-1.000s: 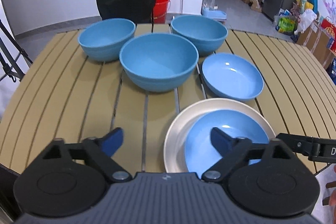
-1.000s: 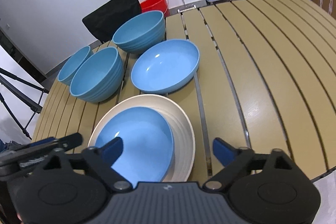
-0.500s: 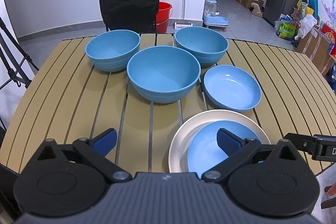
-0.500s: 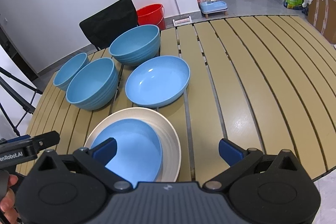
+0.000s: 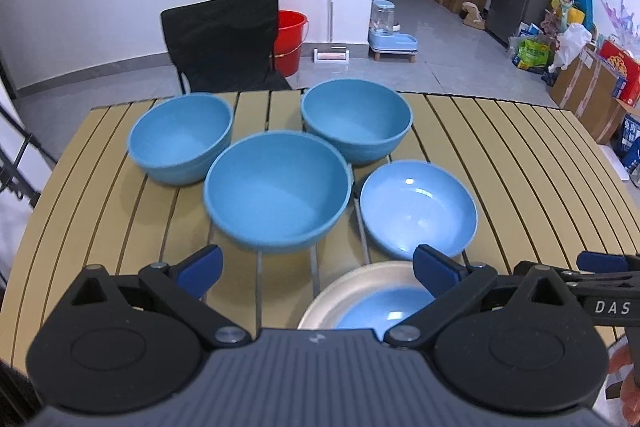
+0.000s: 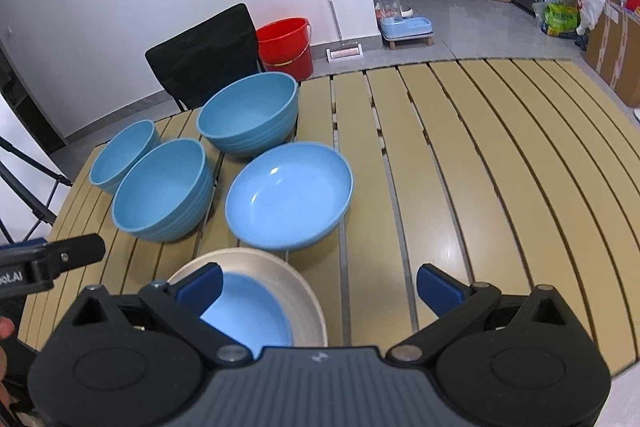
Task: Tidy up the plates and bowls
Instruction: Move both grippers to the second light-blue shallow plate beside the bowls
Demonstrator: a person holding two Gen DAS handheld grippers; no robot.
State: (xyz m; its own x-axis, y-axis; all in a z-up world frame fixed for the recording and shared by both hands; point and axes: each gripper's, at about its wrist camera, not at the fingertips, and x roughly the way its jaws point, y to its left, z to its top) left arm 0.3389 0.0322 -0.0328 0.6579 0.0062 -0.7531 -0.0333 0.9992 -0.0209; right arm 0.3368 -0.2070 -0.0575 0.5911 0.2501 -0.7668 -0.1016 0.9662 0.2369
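Observation:
Three deep blue bowls stand on the slatted table: a big one point(image 5: 276, 191) in the middle, one point(image 5: 182, 139) at the back left, one point(image 5: 356, 125) at the back right. A shallow blue plate point(image 5: 418, 209) lies to the right of the big bowl. Nearest me, a cream plate point(image 5: 348, 293) holds a smaller blue plate point(image 5: 384, 311). My left gripper point(image 5: 318, 265) hangs open above the table with nothing between its jaws. My right gripper point(image 6: 318, 285) is open too, over the cream plate's point(image 6: 280, 271) right edge.
The tan slatted table point(image 6: 460, 167) extends far to the right. A black chair point(image 5: 224, 39) and a red bucket point(image 5: 290, 41) stand behind the table. A tripod leg point(image 6: 28, 195) is at the left. Boxes and bags point(image 5: 580, 59) line the right wall.
Both grippers have lifted and pulled back from the stacked plates, so the dishes sit lower and farther in both views. The right gripper's jaws widened a little.

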